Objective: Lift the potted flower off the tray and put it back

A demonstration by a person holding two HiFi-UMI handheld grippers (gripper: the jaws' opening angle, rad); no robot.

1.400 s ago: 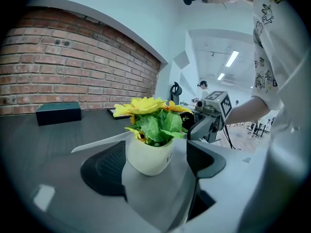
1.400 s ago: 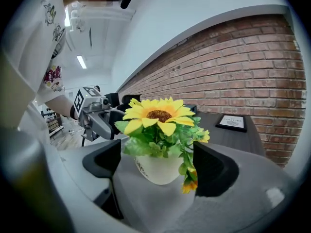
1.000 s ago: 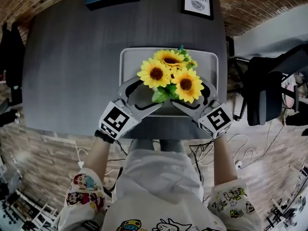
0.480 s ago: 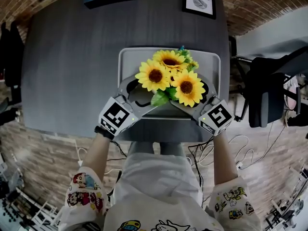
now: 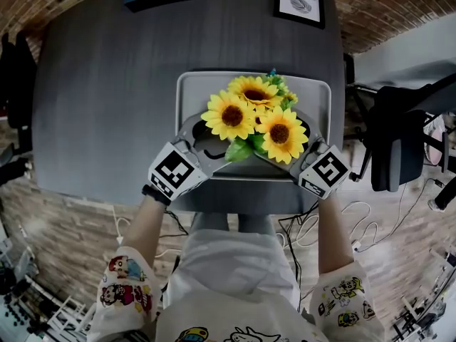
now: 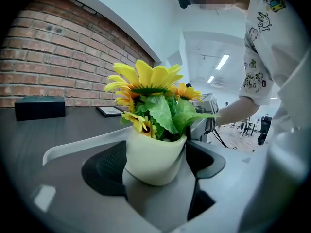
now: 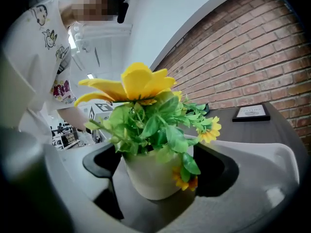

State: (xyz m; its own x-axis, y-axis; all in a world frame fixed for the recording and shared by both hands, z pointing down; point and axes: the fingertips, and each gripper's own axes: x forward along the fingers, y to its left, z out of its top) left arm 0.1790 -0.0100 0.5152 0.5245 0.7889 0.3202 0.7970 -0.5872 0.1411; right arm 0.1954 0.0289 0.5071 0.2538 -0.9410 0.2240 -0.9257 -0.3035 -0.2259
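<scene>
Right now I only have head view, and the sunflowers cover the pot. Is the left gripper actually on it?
Observer: Yes. In the left gripper view the white pot sits between the left gripper's jaws, with both against its wall.
Operator: Right side?
Observer: Same. The right gripper has the pot between its jaws, which are closed onto it.
Operator: Clear of the tray?
Observer: Can't tell. The tray rim shows behind the pot, but the gripper body blocks the view under its base.

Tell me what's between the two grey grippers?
A white pot of yellow sunflowers. The head view shows it between the left gripper and right gripper, over the grey tray; both gripper views show jaws around it.
</scene>
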